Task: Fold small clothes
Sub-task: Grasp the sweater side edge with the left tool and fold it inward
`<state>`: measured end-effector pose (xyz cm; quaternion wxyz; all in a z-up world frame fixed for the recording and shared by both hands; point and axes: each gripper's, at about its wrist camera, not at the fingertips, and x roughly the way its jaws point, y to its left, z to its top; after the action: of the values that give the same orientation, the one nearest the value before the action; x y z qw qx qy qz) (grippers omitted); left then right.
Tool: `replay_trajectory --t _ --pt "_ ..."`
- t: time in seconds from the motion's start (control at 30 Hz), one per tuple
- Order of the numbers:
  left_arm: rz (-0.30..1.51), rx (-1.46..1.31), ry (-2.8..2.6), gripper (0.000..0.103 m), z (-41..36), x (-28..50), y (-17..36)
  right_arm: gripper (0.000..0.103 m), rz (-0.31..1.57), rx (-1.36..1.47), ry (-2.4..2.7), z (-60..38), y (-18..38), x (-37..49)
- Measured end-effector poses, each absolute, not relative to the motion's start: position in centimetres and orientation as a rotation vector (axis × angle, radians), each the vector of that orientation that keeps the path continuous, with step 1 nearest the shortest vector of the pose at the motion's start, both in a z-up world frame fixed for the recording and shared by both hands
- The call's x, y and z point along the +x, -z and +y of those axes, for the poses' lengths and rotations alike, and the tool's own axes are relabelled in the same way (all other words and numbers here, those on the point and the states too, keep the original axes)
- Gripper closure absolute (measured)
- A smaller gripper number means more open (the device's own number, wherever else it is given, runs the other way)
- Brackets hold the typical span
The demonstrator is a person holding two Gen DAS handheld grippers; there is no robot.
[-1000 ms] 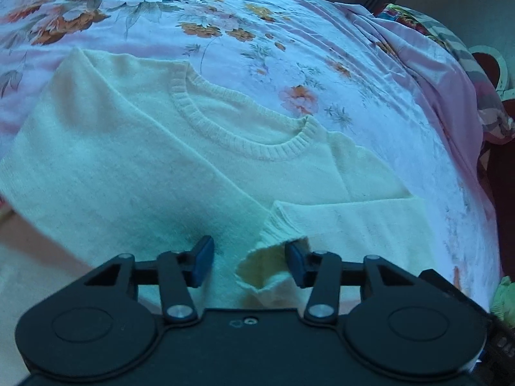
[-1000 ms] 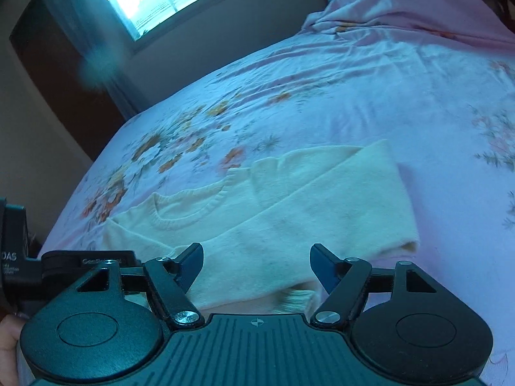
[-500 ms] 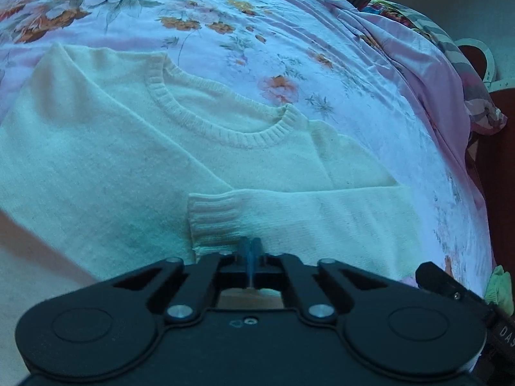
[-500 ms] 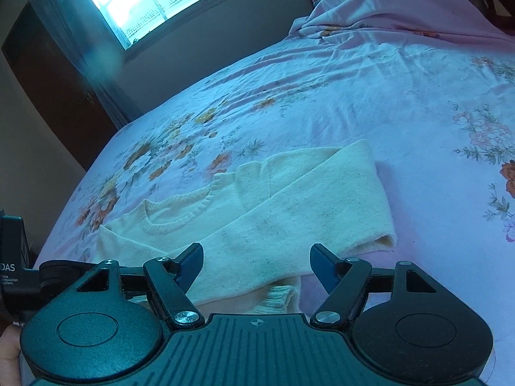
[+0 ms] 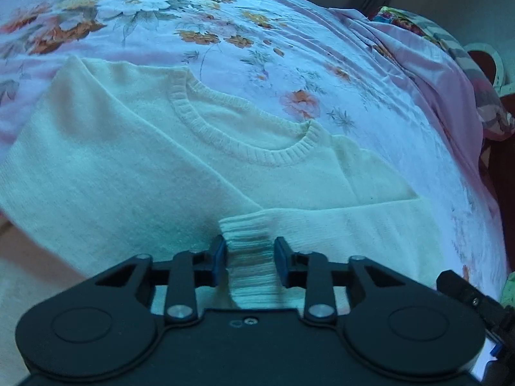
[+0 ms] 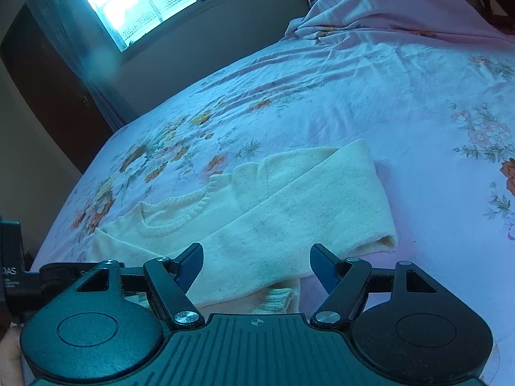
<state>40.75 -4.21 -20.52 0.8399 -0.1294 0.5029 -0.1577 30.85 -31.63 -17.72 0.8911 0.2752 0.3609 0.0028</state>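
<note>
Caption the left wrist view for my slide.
Left gripper fingers opening around the ribbed cuff of a cream knitted sweater on a floral bedsheet.

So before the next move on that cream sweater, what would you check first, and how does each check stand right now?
1. Sweater lies flat on the floral bedsheet: ok, body smooth, neckline up.
2. One sleeve folded across the body: ok, it lies over the front with its ribbed cuff at the near edge.
3. Left gripper free of the cuff: not ok, the jaws are opening but the cuff sits between them.
4. Right gripper ready: ok, open, nothing between its fingers.
5. Other sleeve folded: cannot tell, that side runs out of view.
6. Folded side edge tidy: ok, an even edge in the right wrist view.
</note>
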Motion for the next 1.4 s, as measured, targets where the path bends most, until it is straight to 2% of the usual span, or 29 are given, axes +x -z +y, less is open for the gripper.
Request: replay_trajectory --t 0.07,0.1,0.13,0.17,0.33,0.5,0.6,0.8,0.97,1.07,1.13,1.3,1.4 --pt "1.059 -0.293 0.333 0.067 -4.3 40.9 20.6 0.030 0.750 0.559 -0.004 -31.6 17.8 31.0" --pt "1.052 -0.291 0.328 0.074 -4.4 40.9 20.6 0.030 0.748 0.557 -0.002 -31.7 17.9 31.0" --pt "1.043 -0.289 0.321 0.097 -4.5 40.9 20.5 0.030 0.748 0.552 0.006 -31.7 18.0 31.1" --pt "1.042 -0.314 0.335 0.100 -4.4 40.8 20.4 0.030 0.747 0.548 0.015 -31.8 18.0 31.2" --pt "0.880 -0.372 0.350 0.100 -2.5 39.2 16.0 0.030 0.713 0.552 0.061 -32.7 17.5 31.3" --pt "0.774 -0.411 0.288 0.100 3.7 36.9 12.4 0.030 0.695 0.552 0.040 -32.1 16.7 32.3" --pt "0.802 -0.383 0.221 0.100 6.5 35.2 13.8 0.030 0.713 0.526 0.001 -30.3 16.8 33.3" --pt "0.982 -0.452 0.146 0.100 9.1 34.4 20.4 0.030 0.790 0.459 -0.031 -26.7 18.8 35.2" --pt "0.937 -0.423 0.141 0.096 9.6 35.4 18.9 0.030 0.764 0.367 -0.017 -25.7 18.7 37.1" --pt "0.989 -0.347 0.134 0.093 9.2 36.3 20.4 0.030 0.909 0.334 0.020 -25.6 21.7 38.6" --pt "0.989 -0.351 0.129 0.086 9.5 36.0 20.0 0.031 0.912 0.296 0.008 -25.7 22.2 38.4" --pt "0.921 -0.366 0.120 0.087 10.5 33.8 17.4 0.030 0.832 0.305 -0.036 -24.9 19.9 36.0" --pt "0.896 -0.306 0.164 0.087 8.5 33.7 16.8 0.030 0.931 0.220 -0.048 -23.3 22.3 36.2"
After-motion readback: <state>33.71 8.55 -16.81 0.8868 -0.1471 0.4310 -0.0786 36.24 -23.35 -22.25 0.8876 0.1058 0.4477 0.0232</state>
